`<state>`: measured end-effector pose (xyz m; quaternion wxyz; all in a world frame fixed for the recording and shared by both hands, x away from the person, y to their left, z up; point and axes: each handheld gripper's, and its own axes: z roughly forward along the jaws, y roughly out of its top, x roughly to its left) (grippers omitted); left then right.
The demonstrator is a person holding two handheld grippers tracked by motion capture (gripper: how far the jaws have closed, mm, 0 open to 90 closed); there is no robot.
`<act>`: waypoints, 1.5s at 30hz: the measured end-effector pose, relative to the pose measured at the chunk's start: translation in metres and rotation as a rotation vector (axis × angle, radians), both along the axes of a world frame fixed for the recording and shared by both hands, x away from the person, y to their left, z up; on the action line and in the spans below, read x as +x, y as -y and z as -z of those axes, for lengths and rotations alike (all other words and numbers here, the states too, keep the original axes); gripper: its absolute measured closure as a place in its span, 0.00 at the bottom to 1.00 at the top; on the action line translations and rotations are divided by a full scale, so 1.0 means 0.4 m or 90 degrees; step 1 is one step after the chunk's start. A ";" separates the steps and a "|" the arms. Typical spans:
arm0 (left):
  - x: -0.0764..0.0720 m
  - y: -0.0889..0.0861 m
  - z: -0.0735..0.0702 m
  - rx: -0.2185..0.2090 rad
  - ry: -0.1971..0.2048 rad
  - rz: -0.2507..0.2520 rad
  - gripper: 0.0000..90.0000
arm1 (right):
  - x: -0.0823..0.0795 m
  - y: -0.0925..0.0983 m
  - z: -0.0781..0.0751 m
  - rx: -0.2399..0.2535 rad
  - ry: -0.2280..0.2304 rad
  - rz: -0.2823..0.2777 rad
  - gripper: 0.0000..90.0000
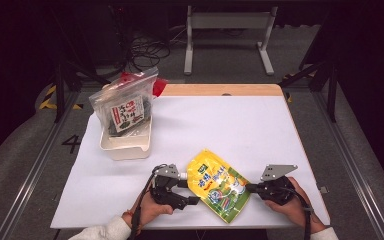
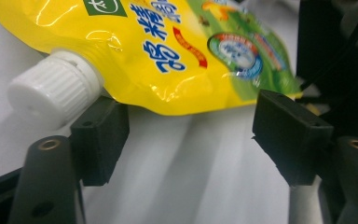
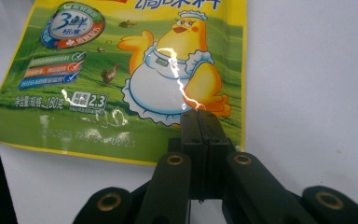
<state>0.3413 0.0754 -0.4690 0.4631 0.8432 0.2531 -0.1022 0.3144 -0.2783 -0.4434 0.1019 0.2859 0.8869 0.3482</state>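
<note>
Between the two hands, near the front edge of the white table [image 1: 260, 125], lies the yellow-and-green spout pouch [image 1: 218, 185], flat, printed face up, set at a slant.

Right gripper [image 1: 250, 188]: jaws pressed together, pinching the pouch's bottom corner; in the right gripper view the two pads meet over the green border by the cartoon hen [image 3: 170, 77]. Judgement: this grip works as an anchor, keeping the pouch from sliding or turning while the other hand works the spout end.

Left gripper [image 1: 189, 189]: jaws stand well apart, holding nothing. In the left gripper view the white ribbed cap [image 2: 53, 91] sits just above and beside one pad [image 2: 100, 140], apparently not pinched; bare table shows between the pads. Judgement: the gripper is placed beside the spout so it can close on the cap, or has let go of it; which of the two I cannot tell.

Farther out, at the back left of the table, a cream tub [image 1: 126, 142] holds a clear zip bag [image 1: 125, 105] of packaged goods, upright, well apart from the pouch. It plays no part at present.
</note>
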 end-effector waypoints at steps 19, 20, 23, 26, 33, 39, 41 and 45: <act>0.079 0.083 -0.017 -0.036 0.024 -0.065 0.88 | -0.013 -0.028 0.004 -0.007 0.013 -0.038 1.00; 0.077 0.085 -0.019 -0.030 0.034 -0.060 0.91 | -0.015 -0.028 0.004 -0.004 0.011 -0.040 0.99; 0.071 0.083 -0.033 -0.039 0.057 -0.055 0.97 | -0.020 -0.027 0.003 0.006 0.018 -0.043 0.95; 0.060 0.069 -0.071 -0.053 0.111 -0.047 0.99 | -0.027 -0.024 -0.006 0.031 0.026 -0.050 0.90; 0.042 0.034 -0.134 -0.079 0.188 -0.035 1.00 | -0.023 -0.010 -0.021 0.094 0.042 -0.027 0.74; 0.027 -0.004 -0.181 -0.087 0.254 -0.044 1.00 | -0.016 0.011 -0.030 0.122 0.063 0.027 0.64; 0.023 -0.012 -0.189 -0.077 0.271 -0.050 1.00 | -0.012 0.015 -0.029 0.119 0.067 0.046 0.61; 0.030 -0.025 -0.188 -0.074 0.274 -0.053 1.00 | -0.010 0.014 -0.026 0.111 0.071 0.053 0.58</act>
